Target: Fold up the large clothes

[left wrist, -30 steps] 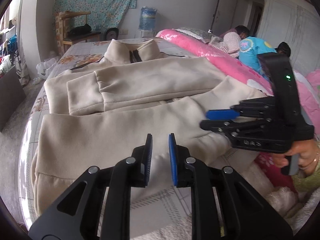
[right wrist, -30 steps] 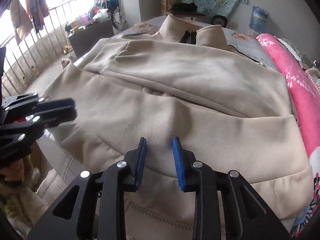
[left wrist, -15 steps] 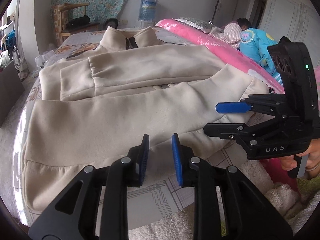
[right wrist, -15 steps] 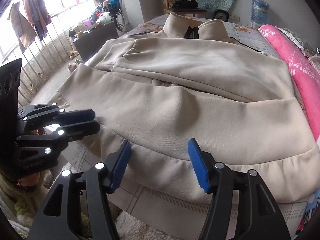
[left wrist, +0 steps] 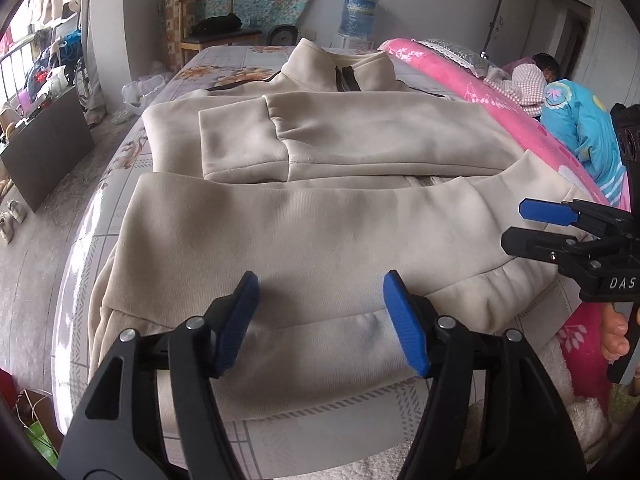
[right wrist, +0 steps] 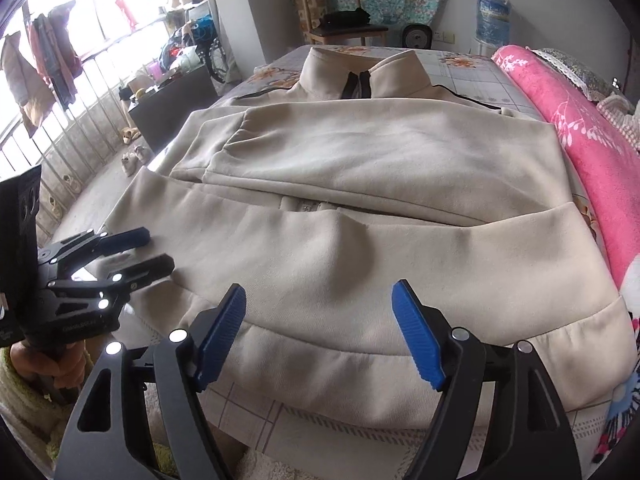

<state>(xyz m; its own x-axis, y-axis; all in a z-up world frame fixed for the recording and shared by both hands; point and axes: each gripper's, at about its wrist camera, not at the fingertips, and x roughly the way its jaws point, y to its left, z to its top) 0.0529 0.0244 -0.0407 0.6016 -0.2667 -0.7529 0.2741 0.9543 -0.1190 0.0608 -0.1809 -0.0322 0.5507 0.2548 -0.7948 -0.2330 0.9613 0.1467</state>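
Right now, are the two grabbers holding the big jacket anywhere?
No. The left gripper and right gripper are both opening above the beige jacket near its bottom hem, pinching nothing.

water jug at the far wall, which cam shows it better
The left wrist view: the water jug stands near the top centre, with its blue body plain above the jacket collar. In the right wrist view the jug sits off near the upper right edge, more distorted by the fisheye.

Both tongs (left wrist: 320,320) (right wrist: 320,332) opening, empty
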